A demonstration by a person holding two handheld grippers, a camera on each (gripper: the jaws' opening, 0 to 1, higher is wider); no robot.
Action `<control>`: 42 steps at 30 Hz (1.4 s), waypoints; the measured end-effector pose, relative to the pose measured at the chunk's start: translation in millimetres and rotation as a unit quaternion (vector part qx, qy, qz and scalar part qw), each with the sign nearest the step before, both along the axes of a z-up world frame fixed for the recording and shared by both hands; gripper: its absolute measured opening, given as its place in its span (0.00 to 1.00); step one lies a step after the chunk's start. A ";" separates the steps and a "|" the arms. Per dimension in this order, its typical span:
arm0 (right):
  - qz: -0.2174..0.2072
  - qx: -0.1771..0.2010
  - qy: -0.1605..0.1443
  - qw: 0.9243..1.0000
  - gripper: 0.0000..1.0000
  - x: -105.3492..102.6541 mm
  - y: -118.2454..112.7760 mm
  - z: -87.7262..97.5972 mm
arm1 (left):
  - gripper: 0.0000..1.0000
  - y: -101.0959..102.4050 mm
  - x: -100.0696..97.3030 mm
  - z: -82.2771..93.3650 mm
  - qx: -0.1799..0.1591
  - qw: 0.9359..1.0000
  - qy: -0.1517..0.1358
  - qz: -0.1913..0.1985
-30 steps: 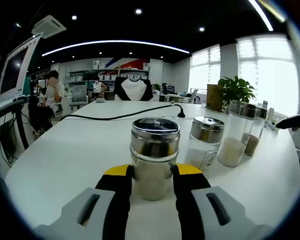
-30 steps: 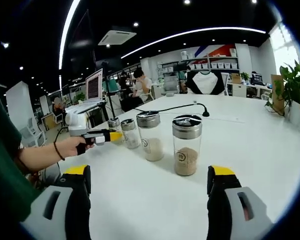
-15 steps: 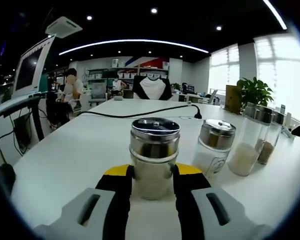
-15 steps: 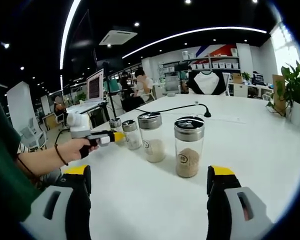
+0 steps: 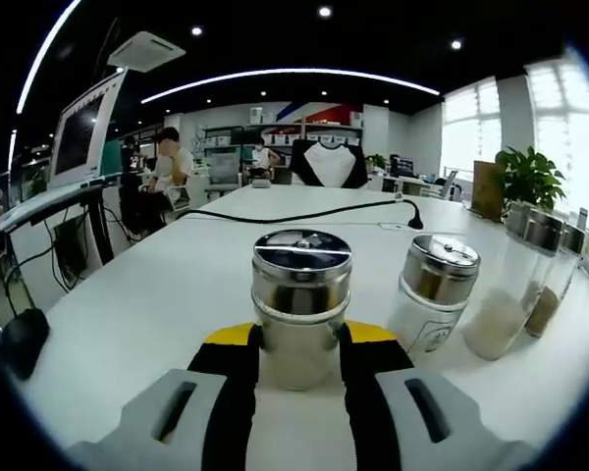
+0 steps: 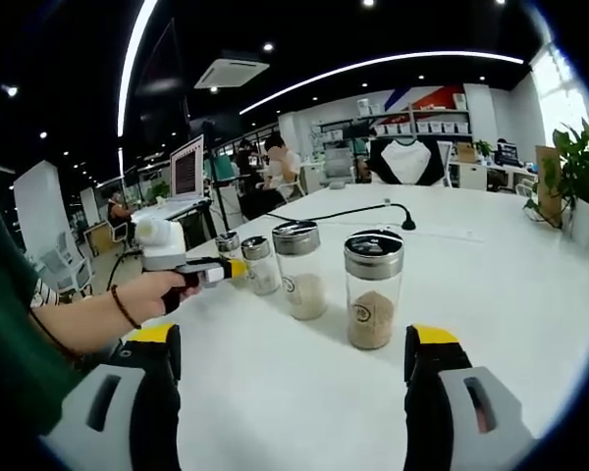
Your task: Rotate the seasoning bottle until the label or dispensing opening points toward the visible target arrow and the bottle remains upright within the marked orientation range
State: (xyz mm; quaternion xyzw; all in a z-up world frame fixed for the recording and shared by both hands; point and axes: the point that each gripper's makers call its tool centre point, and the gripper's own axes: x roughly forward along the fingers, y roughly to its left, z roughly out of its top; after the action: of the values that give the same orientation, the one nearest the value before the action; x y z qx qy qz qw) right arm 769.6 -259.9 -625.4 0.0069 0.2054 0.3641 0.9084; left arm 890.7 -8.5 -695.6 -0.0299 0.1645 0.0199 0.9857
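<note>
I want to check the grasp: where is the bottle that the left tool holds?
In the left gripper view the bottle stands upright on the table, between the left tool's jaws. It is the end one of a row of four, with the next bottle at its right.

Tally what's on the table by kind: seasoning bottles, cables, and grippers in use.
Seasoning bottles: 4, one clamped in the left gripper, then
Black cable: 1
Grippers: 2, counting the open right gripper
Total: 7
</note>
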 end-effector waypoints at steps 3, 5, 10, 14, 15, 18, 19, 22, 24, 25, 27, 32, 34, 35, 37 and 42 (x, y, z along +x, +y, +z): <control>-0.001 0.001 0.002 1.000 0.97 -0.5 -0.5 -0.8 | 0.34 0.3 0.0 -0.2 0.000 1.000 -0.001 0.001; -0.002 0.000 0.003 1.000 0.97 -0.7 -0.8 -1.2 | 0.34 0.4 -0.2 -0.2 0.000 1.000 -0.001 0.001; -0.002 0.001 0.003 1.000 0.97 -0.7 -0.6 -0.6 | 0.34 0.3 0.0 -0.2 0.001 1.000 -0.004 0.000; 0.000 0.000 0.005 1.000 0.96 -0.9 0.3 -1.3 | 0.34 0.0 -0.8 1.6 0.013 1.000 -0.007 -0.004; 0.000 0.000 0.006 1.000 0.96 -1.0 0.2 -1.5 | 0.34 1.3 -1.1 4.6 0.039 0.999 -0.013 -0.008; -0.002 -0.001 0.009 1.000 0.96 -1.0 -0.7 -2.2 | 0.37 -0.3 -2.9 13.3 0.051 0.998 -0.029 -0.010; -0.003 -0.001 0.009 1.000 0.96 -1.0 -0.9 -2.5 | 0.38 0.1 -2.3 13.9 0.048 0.998 -0.029 -0.013; -0.003 -0.001 0.011 1.000 0.96 -1.0 -1.2 -3.2 | 0.42 2.1 -1.4 15.1 0.031 0.999 -0.030 -0.025; -0.004 0.000 0.009 1.000 0.96 -0.6 -1.3 -2.2 | 0.45 0.0 -0.9 21.5 0.016 0.998 -0.047 -0.044; -0.004 0.001 0.007 1.000 0.96 -0.2 -1.5 -1.1 | 0.46 -2.6 -1.0 22.5 0.010 0.997 -0.047 -0.064; -0.005 0.001 0.005 1.000 0.96 0.7 -1.8 -0.3 | 0.48 -0.8 -1.4 24.8 0.012 0.995 -0.050 -0.081; -0.012 0.004 0.004 1.000 0.96 3.3 -3.2 0.6 | 0.50 -2.9 0.2 33.7 0.021 0.986 -0.066 -0.152; -0.014 0.005 0.004 1.000 0.96 4.1 -3.8 0.7 | 0.52 -2.4 1.1 31.7 0.020 0.983 -0.057 -0.176; -0.014 0.004 0.004 1.000 0.96 4.2 -3.9 0.6 | 0.53 -1.7 1.6 31.4 0.017 0.981 -0.055 -0.183; -0.016 0.004 0.005 1.000 0.96 4.5 -4.2 0.2 | 0.55 -1.1 2.9 31.7 0.009 0.979 -0.055 -0.198; -0.019 0.005 0.005 1.000 0.95 4.2 -5.1 0.1 | 0.65 -0.9 6.3 34.3 0.025 0.965 -0.063 -0.255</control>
State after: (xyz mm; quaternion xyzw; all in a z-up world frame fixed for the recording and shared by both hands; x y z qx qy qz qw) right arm 773.8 -265.0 -625.3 0.0172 0.2084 0.3482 0.9138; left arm 897.0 -9.4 -661.4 0.0368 0.1035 -0.2296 0.9671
